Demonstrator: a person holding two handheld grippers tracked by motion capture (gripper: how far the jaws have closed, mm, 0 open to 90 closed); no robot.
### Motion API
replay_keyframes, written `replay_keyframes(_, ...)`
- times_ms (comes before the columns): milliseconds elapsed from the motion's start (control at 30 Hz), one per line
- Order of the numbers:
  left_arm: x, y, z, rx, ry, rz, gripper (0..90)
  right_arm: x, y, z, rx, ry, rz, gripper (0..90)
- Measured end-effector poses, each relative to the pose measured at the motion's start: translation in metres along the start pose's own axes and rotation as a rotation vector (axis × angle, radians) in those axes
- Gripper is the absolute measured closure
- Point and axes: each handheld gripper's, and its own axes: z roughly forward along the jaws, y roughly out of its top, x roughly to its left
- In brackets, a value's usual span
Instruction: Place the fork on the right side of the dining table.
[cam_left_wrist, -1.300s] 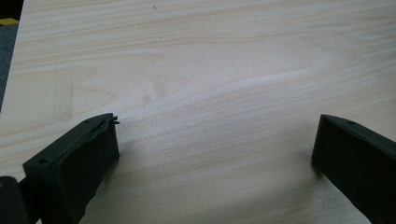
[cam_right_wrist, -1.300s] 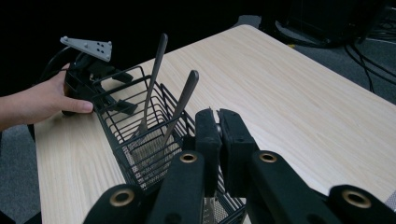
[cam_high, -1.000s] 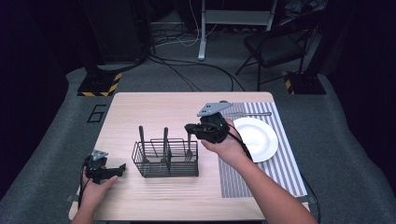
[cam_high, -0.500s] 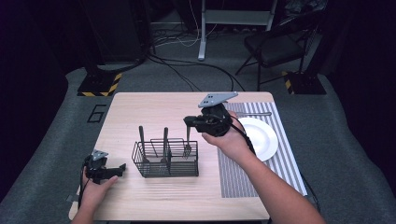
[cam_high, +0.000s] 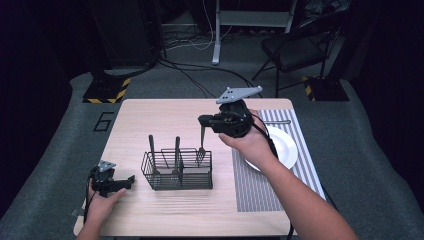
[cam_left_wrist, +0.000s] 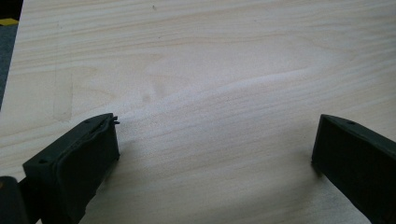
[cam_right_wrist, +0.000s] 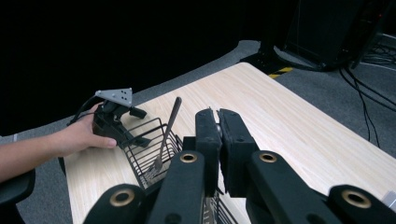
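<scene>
high view, right side: the right gripper (cam_high: 202, 121) is hanging above the wire basket (cam_high: 177, 170), jaws pinched tight on the handle of a fork (cam_high: 201, 143). The fork is dangling tines down, its tip right at the basket's right compartment.

high view, basket: it's sitting mid-table (cam_high: 150, 120) with two dark-handled utensils (cam_high: 151, 150) standing upright inside.

high view, other stuff: a white plate (cam_high: 282, 147) is lying on a striped placemat (cam_high: 250, 185), just right of the basket.

high view, left side: the left gripper (cam_high: 131, 179) is resting on the table near the front left corner, pointing at the basket.

left gripper view: its jaws are standing wide apart over bare wood, gripping nothing.

right gripper view: the jaws are pressing together, with the basket below and the other hand (cam_right_wrist: 79, 135) beyond it.
</scene>
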Motion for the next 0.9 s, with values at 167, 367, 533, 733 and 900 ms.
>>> replay_keyframes(167,0.0,0.0,0.0,0.0,0.0,0.0,0.4,-0.001,0.008,-0.007,-0.014,-0.008,-0.002,86.9)
replay_keyframes(367,0.0,0.0,0.0,0.0,0.0,-0.001,0.4,-0.008,0.015,-0.018,-0.038,-0.034,0.013,87.0)
replay_keyframes(533,0.0,0.0,0.0,0.001,0.0,0.0,0.4,-0.016,0.018,-0.028,-0.054,-0.071,0.035,87.0)
replay_keyframes(733,0.0,0.0,0.0,0.0,0.0,0.0,0.4,-0.027,0.018,-0.04,-0.068,-0.113,0.047,86.9)
replay_keyframes(900,0.0,0.0,0.0,0.0,0.0,0.0,0.4,-0.035,0.011,-0.047,-0.071,-0.142,0.059,87.0)
